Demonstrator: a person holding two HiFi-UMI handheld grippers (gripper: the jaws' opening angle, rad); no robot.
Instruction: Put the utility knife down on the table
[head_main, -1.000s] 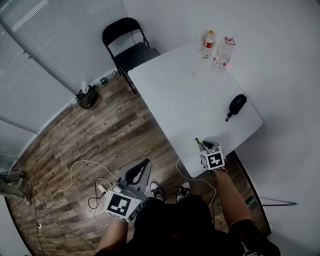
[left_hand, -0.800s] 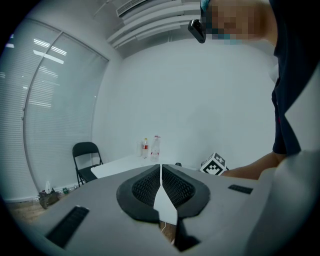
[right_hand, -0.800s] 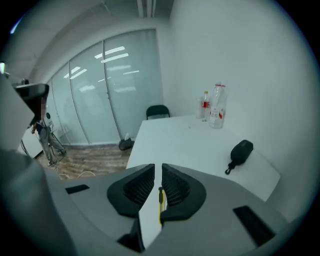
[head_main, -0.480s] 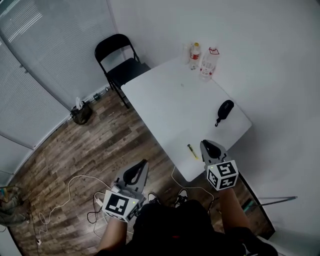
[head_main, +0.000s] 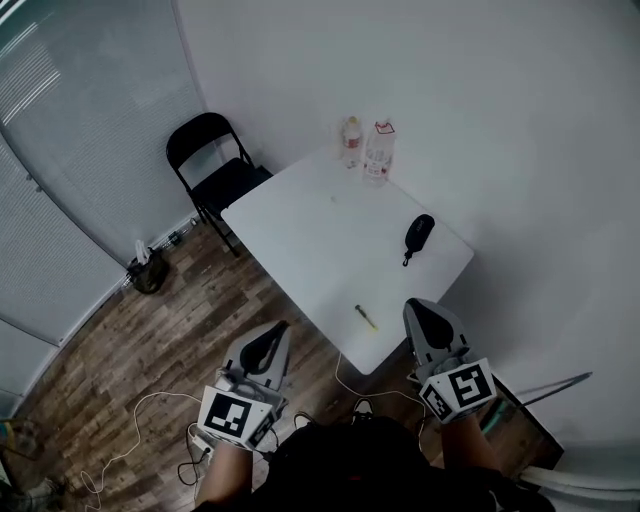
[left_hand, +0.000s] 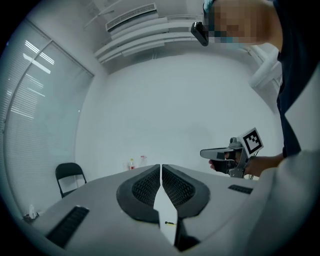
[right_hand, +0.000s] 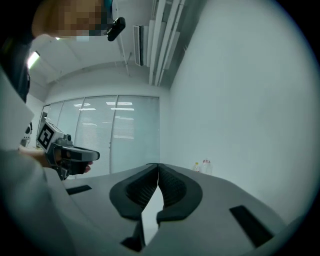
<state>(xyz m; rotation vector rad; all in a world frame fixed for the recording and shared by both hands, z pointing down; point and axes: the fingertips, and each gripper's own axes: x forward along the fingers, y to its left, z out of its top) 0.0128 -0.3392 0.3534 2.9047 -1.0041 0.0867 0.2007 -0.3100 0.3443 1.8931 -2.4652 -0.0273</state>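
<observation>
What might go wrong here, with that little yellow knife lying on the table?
1. The utility knife lies near the table's closest corner, just beside the right gripper. A careless nudge from that gripper or the person's body might knock it off the edge.
2. A loose white cord trails on the floor by the person's feet, so a step might catch on it.

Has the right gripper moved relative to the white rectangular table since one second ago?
Yes. The right gripper has drawn back toward the person, to the near edge of the white table, away from the yellow utility knife lying on it.
</observation>
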